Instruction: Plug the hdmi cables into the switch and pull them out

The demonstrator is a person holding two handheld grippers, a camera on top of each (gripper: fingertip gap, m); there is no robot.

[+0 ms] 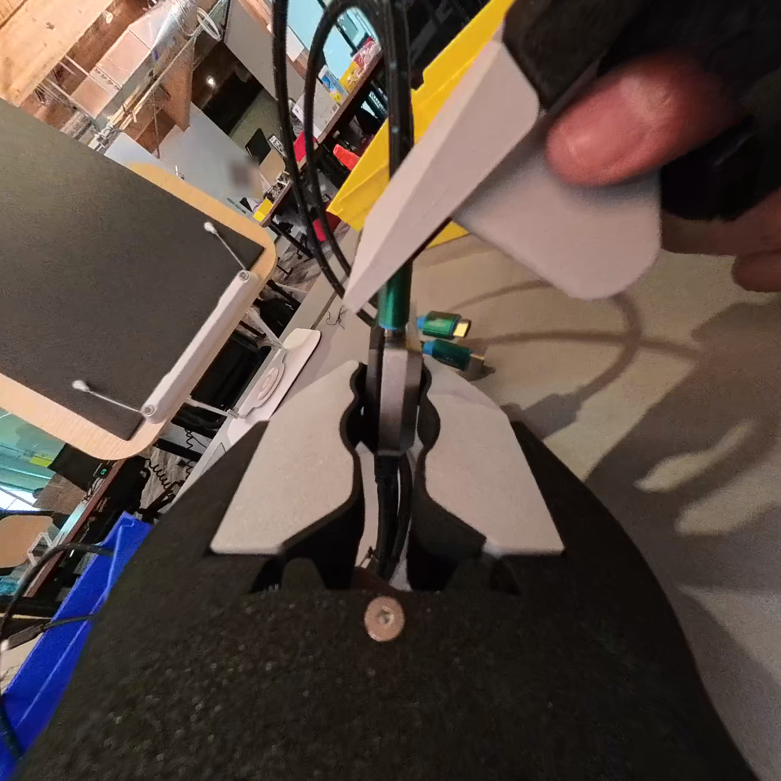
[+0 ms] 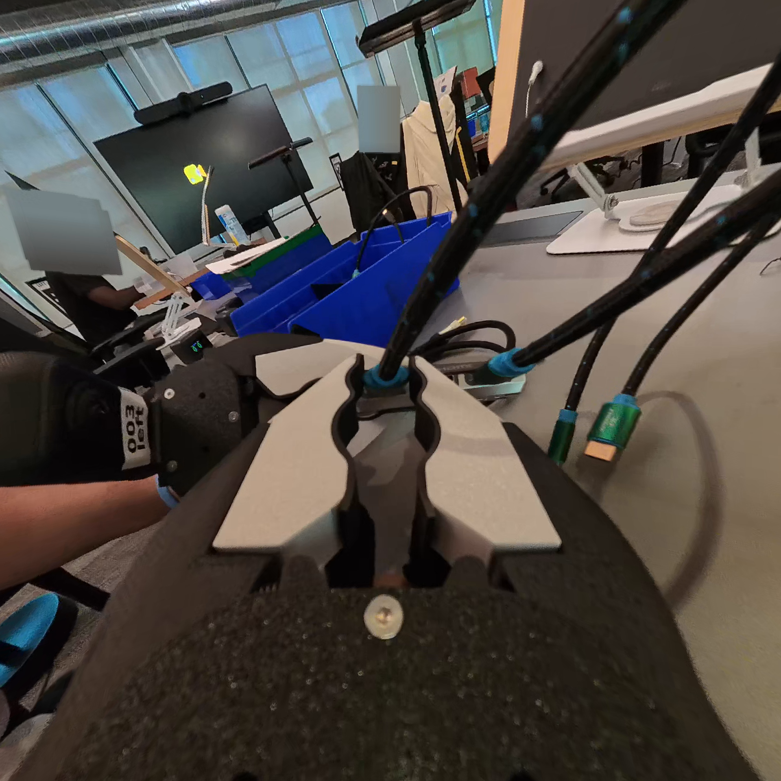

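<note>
In the left wrist view my left gripper (image 1: 391, 380) is shut on a slim grey switch (image 1: 395, 405), seen edge-on. A green HDMI plug (image 1: 393, 304) meets the switch's far end; how deep it sits is hidden. The grey finger of my right gripper (image 1: 422, 211) lies over that plug. In the right wrist view my right gripper (image 2: 386, 370) is shut on this plug at its blue collar (image 2: 382, 378). The switch (image 2: 477, 378) lies beyond, with a second cable (image 2: 509, 365) plugged in. My left gripper (image 2: 211, 405) reaches in from the left. Two loose green plugs (image 2: 613, 427) (image 2: 560, 435) lie on the table.
Braided black cables (image 2: 486, 203) rise across the view. Blue bins (image 2: 359, 296) stand behind the switch, and a yellow bin (image 1: 405, 139) is at the back. A dark panel with a wood rim (image 1: 105, 274) stands on a white stand base (image 2: 634, 228). The table (image 2: 676, 549) is grey. Left and right tips are no more than a few centimetres apart.
</note>
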